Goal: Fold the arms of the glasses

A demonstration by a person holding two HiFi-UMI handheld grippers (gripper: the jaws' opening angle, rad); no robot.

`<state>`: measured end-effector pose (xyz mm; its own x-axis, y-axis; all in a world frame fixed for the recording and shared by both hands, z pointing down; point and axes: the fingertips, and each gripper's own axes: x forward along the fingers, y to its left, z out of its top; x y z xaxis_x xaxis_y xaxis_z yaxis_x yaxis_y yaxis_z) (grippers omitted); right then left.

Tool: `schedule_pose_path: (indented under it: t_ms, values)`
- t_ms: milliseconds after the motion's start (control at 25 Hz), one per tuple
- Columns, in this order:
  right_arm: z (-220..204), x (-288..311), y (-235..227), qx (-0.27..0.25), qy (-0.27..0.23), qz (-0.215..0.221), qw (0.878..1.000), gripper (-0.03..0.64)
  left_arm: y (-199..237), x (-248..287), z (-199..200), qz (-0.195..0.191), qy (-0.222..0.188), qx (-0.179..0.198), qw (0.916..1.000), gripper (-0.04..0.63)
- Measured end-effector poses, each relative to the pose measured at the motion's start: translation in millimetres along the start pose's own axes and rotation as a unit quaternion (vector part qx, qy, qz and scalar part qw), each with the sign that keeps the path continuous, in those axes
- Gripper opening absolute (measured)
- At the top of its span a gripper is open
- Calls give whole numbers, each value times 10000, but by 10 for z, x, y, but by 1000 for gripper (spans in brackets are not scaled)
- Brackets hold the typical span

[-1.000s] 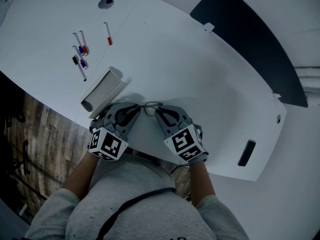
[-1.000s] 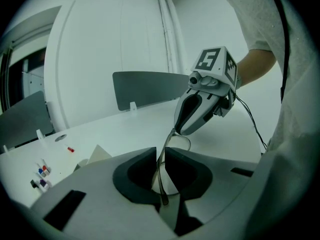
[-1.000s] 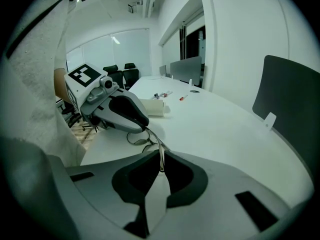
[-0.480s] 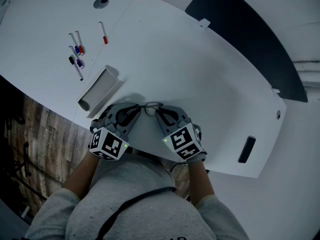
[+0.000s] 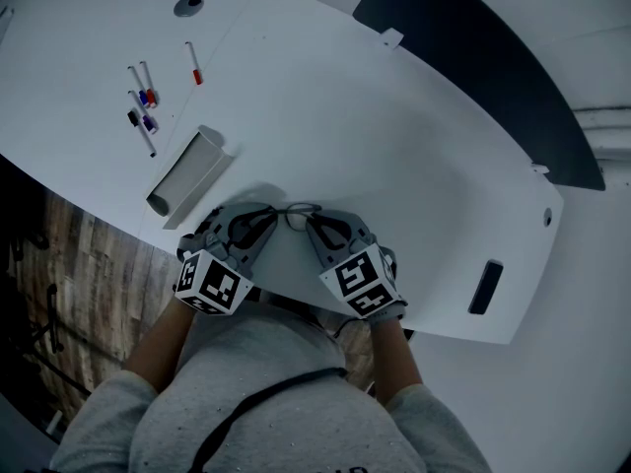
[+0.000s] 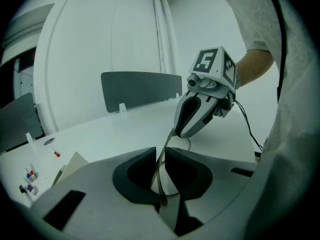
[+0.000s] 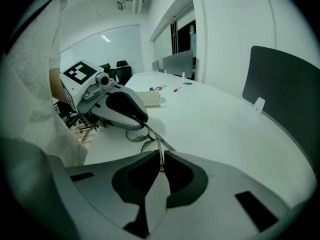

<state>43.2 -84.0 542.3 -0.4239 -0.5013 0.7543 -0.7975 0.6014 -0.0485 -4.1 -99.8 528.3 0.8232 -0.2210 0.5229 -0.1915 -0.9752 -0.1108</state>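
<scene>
Head view: thin, dark wire-framed glasses (image 5: 299, 210)

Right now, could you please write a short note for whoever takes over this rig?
Grip: the left tongs are shut on one thin arm of the glasses. The right tongs are shut on another thin part of the frame, probably the other arm.
Place: the glasses hang between the two tips at the near edge of the white table. I cannot tell whether they rest on it.
Done: both grips are taken.
Left: the arms look not yet folded. Swing each one in against the lenses.
</scene>
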Motion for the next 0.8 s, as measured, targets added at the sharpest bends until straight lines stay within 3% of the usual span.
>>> schedule_pose_path:
  t_ms: [560,800]
  values:
    - [-187,-172,-34,143,55,-131,9998,41,-192,123,110,-233,-51,123,9996,63]
    - [-222,-196,-60,232,36,-196,9995,41,-159,80,231,-80,-297,140,9994,63]
